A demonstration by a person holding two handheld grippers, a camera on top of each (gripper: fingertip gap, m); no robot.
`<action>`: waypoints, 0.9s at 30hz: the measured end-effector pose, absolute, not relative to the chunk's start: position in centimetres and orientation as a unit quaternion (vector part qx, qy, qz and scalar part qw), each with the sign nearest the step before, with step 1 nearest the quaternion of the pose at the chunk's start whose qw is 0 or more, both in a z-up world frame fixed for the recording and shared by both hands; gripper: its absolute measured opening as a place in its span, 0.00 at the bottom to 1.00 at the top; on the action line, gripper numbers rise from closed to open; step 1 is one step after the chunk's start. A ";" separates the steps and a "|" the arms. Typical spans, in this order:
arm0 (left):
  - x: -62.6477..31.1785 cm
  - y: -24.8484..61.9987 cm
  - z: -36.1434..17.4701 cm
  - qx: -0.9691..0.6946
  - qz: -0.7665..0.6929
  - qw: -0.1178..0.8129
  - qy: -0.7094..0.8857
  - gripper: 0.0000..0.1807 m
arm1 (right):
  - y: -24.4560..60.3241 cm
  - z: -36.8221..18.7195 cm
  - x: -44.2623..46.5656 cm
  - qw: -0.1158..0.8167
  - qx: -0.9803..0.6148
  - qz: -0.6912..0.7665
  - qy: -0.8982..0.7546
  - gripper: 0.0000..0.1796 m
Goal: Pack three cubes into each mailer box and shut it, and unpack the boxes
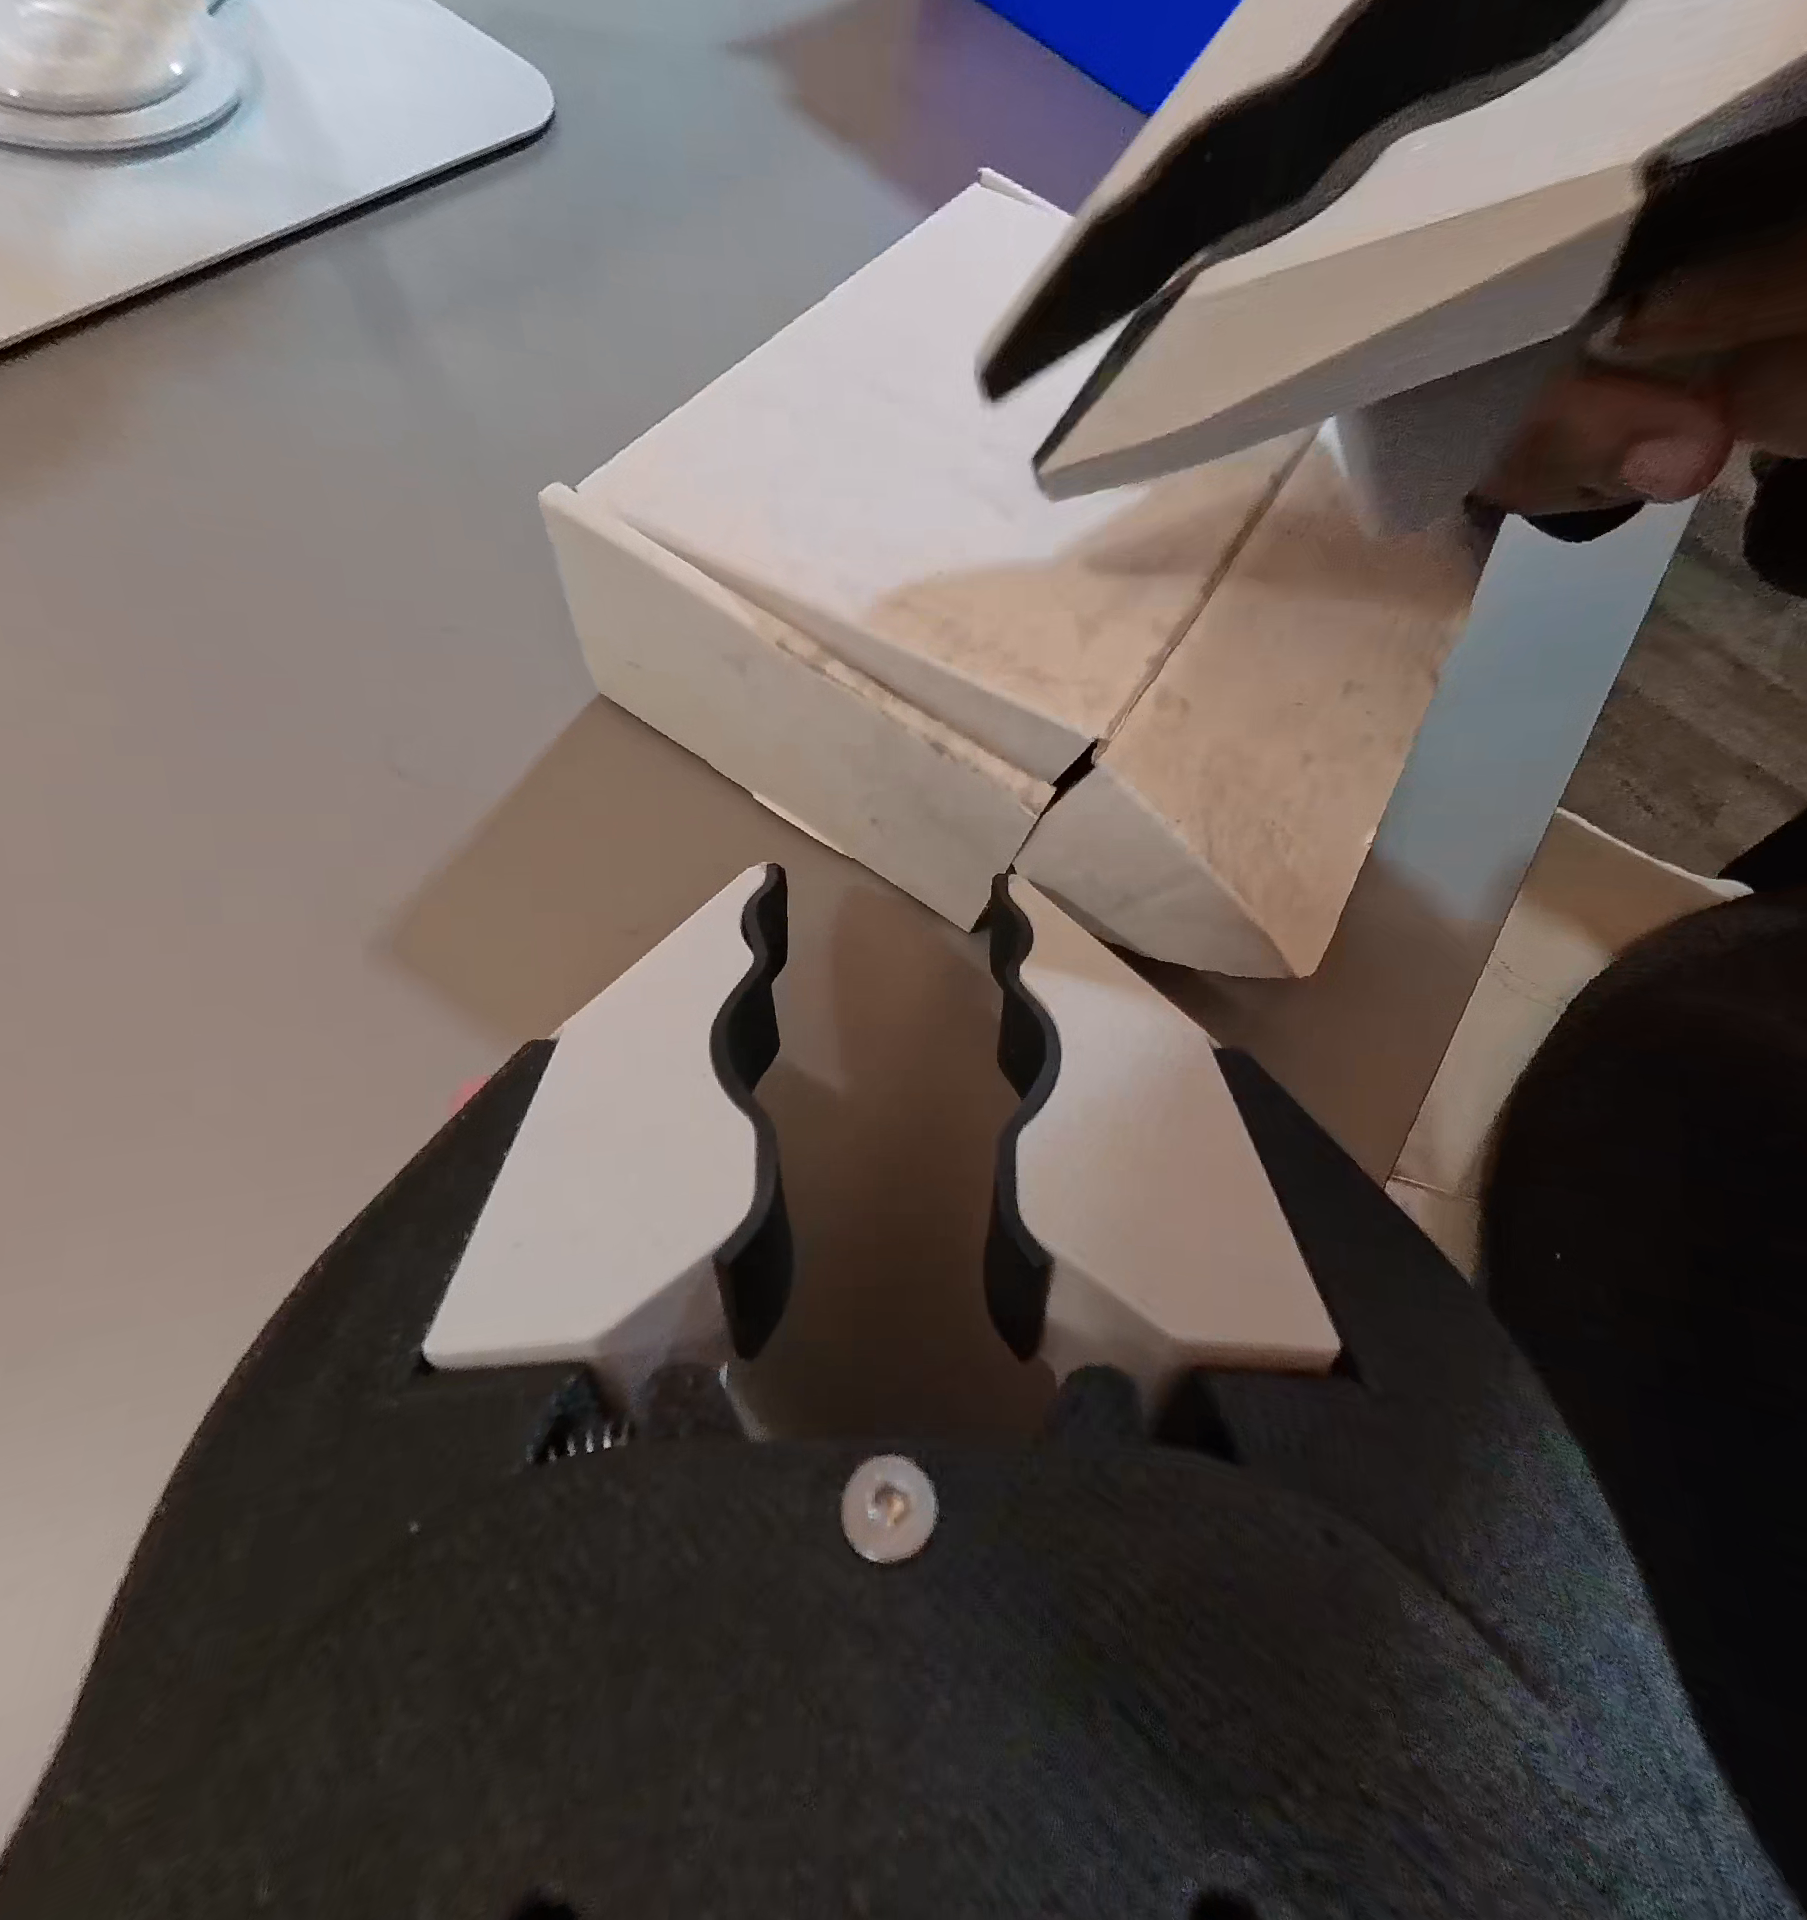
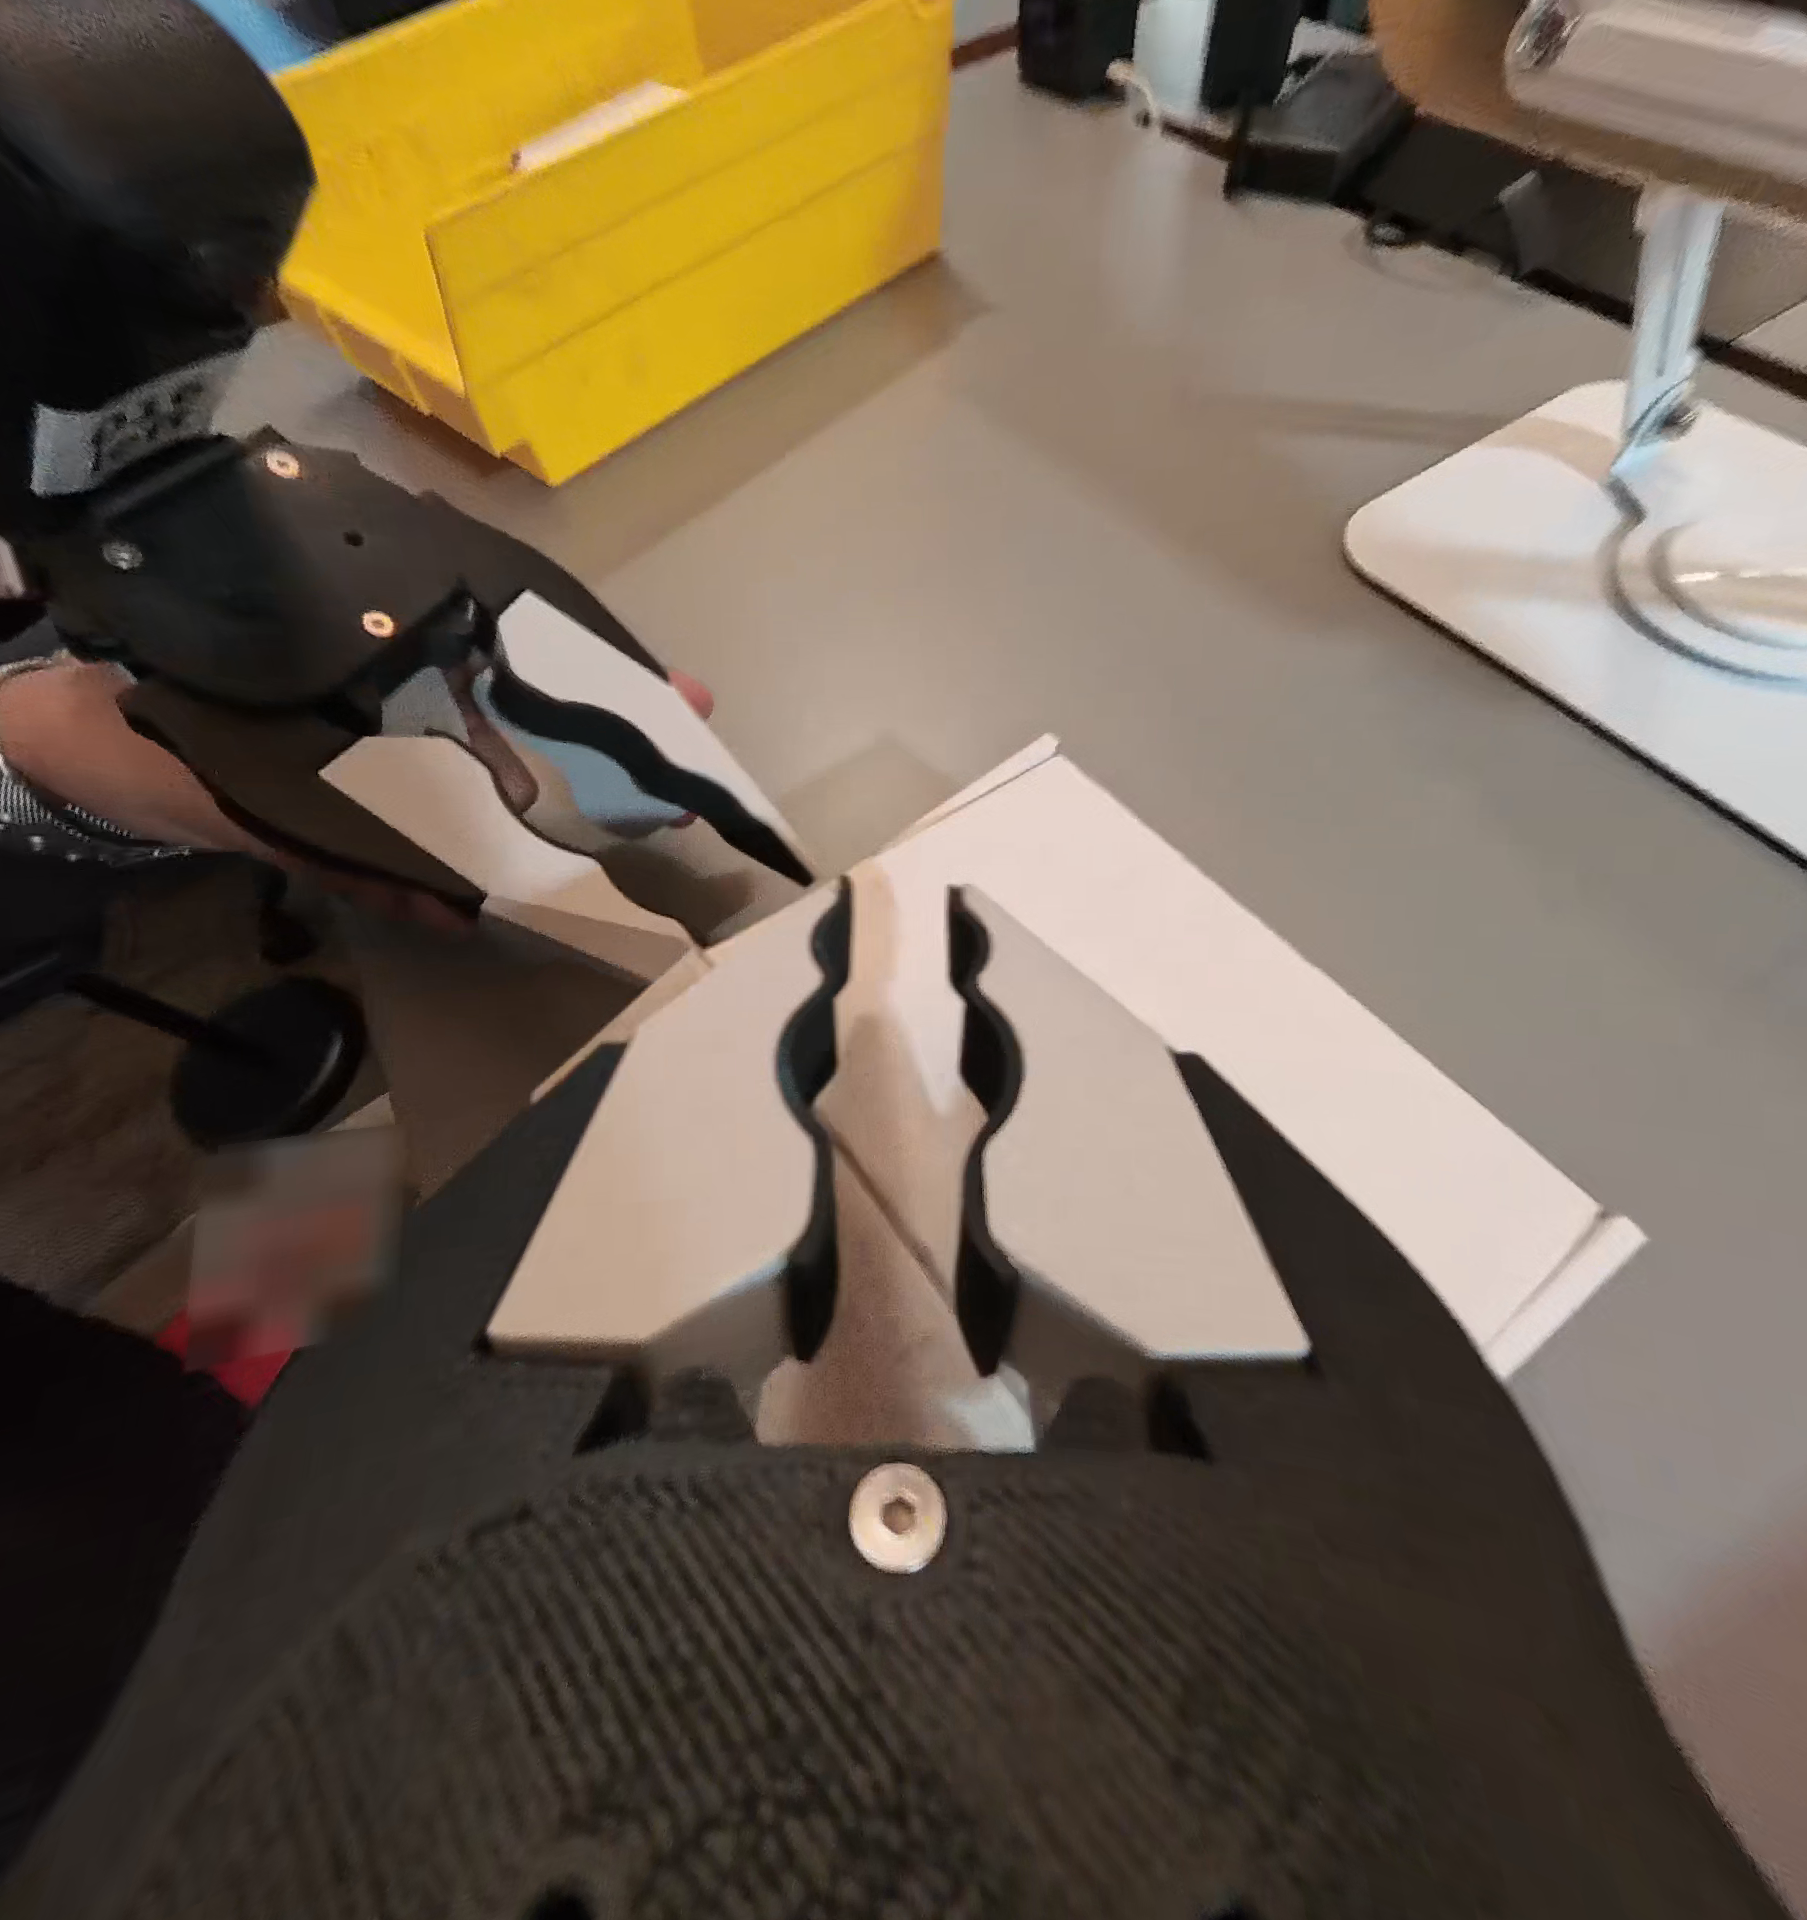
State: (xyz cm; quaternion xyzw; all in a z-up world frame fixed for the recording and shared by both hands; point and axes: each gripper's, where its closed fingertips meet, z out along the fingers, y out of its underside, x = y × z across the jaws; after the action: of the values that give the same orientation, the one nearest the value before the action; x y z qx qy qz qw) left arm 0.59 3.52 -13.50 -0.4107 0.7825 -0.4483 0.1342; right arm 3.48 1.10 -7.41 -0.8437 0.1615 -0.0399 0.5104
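Now a white mailer box (image 1: 857,540) sits on the grey desk (image 1: 203,727), close to the desk's near edge. Its lid is down, but the front flap (image 1: 1211,790) near the corner looks a bit bent and not fully tucked in.

The left gripper (image 1: 888,894) hangs low just in front of the box, by its near corner. Its two fingers have a gap between them with nothing in it. One fingertip is right beside the box corner; I cannot tell if it touches.

The right gripper (image 2: 899,894) is over the top of the box, pointing down at the lid (image 2: 1138,935). Its fingers are a little apart, and only the lid shows between them. I cannot tell if the tips press on the lid. In the left wrist view the right gripper (image 1: 1024,416) comes in from the top right, above the box, and a hand (image 1: 1647,436) holds it from behind.

In the right wrist view the left gripper (image 2: 650,894) shows at the left, next to the box, with its fingers apart.

A yellow bin (image 2: 608,229) stands farther back on the desk. A white flat stand base (image 2: 1605,603) sits toward the far right side, well apart from the box. No cubes can be seen.
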 end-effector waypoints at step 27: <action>-0.2 2.7 -14.3 -0.395 -0.430 0.111 0.804 0.28 | -5.8 -6.0 6.1 0.505 -0.836 -0.142 0.158 0.29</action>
State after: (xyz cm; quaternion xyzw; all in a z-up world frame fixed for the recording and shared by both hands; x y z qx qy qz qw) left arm -0.18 2.70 -14.30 -0.3951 0.8041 -0.4303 0.1106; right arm 6.13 -5.83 -5.99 -0.8363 0.1584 -0.1419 0.5053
